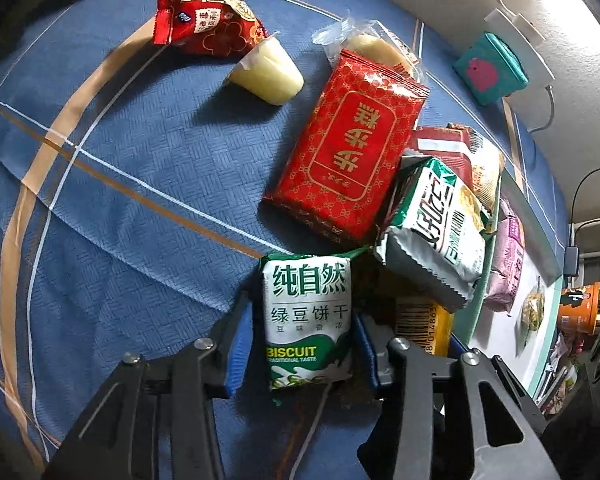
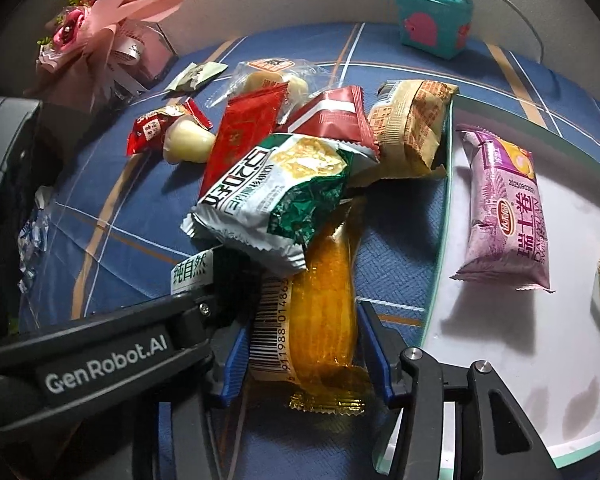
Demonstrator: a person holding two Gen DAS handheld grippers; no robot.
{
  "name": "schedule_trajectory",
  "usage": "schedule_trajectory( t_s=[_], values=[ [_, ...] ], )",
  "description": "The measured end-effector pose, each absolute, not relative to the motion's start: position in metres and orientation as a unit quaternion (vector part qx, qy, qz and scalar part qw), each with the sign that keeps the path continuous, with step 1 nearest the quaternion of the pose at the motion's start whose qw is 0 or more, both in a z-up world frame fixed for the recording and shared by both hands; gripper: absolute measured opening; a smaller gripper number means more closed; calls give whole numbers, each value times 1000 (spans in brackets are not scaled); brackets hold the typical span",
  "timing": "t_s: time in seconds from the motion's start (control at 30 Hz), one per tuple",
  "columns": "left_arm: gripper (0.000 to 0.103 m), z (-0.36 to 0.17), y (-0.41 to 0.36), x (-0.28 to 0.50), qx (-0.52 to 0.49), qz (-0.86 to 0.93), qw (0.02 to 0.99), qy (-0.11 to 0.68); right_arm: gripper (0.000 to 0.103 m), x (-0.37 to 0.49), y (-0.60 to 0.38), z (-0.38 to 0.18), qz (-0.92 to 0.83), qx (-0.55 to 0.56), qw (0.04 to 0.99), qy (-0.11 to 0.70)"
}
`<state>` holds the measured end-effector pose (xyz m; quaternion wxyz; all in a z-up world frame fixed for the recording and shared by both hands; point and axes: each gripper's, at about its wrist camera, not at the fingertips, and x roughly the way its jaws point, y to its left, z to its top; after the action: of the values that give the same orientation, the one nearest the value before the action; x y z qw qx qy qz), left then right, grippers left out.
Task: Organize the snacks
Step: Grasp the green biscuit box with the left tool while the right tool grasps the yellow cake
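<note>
Left wrist view, left to right: blue patterned cloth (image 1: 120,200) across most of the frame; small red packet (image 1: 204,24) at upper left, pale jelly cup (image 1: 268,74) on its side just right of it. At lower centre, left gripper (image 1: 300,356) with blue pads clamped on either side of an upright green-and-white biscuit pack (image 1: 308,320). Above it, large red packet (image 1: 348,148) lying flat; to its right a green-and-white crinkled packet (image 1: 436,224) tilted over an orange barcode packet (image 1: 420,320). Teal box (image 1: 490,68) at upper right.

Right wrist view, left to right: pink bouquet (image 2: 100,36) at upper left; left gripper's black arm, marked GenRobot.AI, across lower left. At lower centre, right gripper (image 2: 304,356) with blue pads pressed against both sides of the orange barcode packet (image 2: 324,312). White tray (image 2: 540,340) on the right, purple packet (image 2: 504,208) lying inside it
</note>
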<state>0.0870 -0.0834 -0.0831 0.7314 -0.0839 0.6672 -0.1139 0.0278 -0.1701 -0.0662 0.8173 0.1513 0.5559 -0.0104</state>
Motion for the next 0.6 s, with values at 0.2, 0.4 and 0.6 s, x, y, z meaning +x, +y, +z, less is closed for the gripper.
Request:
schedule_trajectory(
  t_s=[0.2,0.4,0.6],
  values=[
    [41,-83,-88,88,-81,-111,731,668,54,29,-165,-69,-10,132,818,560],
    [41,-82,-83,88,-78,-111,731,668,54,31,-160,-71,-13,114,821,560],
    [41,-76,-81,87,-75,-104,734,667,48,33,-159,-69,-12,121,820,560]
  ],
)
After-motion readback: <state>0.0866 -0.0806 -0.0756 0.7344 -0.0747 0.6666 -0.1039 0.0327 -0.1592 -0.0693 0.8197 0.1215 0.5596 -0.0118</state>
